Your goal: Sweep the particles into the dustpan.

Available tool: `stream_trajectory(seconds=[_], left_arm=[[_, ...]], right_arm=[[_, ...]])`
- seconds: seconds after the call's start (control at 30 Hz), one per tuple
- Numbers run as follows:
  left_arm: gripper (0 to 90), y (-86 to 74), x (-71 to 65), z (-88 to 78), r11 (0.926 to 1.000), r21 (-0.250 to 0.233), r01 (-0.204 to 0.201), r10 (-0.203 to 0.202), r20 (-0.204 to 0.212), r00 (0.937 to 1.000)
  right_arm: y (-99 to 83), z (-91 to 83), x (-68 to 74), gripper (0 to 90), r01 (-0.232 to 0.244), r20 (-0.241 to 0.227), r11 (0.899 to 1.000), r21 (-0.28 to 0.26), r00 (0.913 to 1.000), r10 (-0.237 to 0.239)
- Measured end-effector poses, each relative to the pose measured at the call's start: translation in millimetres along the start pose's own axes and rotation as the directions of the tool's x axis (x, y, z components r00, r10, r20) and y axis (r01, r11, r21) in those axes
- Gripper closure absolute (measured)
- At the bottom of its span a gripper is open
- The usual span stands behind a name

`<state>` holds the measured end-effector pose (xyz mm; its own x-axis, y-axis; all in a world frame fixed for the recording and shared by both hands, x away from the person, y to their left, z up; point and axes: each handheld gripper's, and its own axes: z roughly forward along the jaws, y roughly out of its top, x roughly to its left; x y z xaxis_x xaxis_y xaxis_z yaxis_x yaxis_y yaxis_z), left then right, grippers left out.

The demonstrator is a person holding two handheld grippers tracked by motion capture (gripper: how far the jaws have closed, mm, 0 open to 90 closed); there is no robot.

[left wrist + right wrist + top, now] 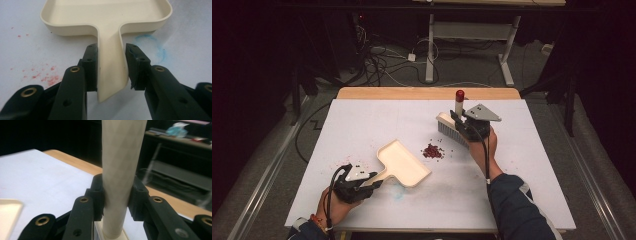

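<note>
The left gripper [373, 183] is clamped on the flat handle of the cream plastic dustpan [107, 22], whose tray lies just beyond its fingertips. The right gripper [115, 195] pinches the cream red-capped handle of the grey-bristled hand brush [450, 129]. A small heap of dark red crumbs [432, 151] lies between the two tools. No lettering is legible.
</note>
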<state>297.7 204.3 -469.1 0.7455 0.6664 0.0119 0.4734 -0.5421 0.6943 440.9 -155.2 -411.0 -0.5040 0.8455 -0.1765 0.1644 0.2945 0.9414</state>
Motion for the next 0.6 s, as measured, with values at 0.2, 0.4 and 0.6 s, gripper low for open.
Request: stream_trajectory(seconds=[0.2,0.4,0.6], left_arm=[[63.0,1.9,-3.3,1.8,1.0000,-0.003,0.003,-0.003,0.006,1.0000],[63.0,5.9,-8.6,5.6,1.0000,0.002,-0.002,0.002,0.015,0.9999],[63.1,9.3,-11.6,9.2,0.9999,-0.002,0.016,-0.016,0.015,0.9998]], right_arm=[[-3.5,-0.5,1.8,70.4,0.028,0.012,1.000,-0.008,0.9995,-0.028],[-9.2,-11.6,28.3,70.3,0.066,-0.036,0.998,-0.011,0.9972,-0.066],[-8.0,-15.0,42.0,70.3,0.060,-0.077,0.998,-0.019,0.9951,-0.061]])
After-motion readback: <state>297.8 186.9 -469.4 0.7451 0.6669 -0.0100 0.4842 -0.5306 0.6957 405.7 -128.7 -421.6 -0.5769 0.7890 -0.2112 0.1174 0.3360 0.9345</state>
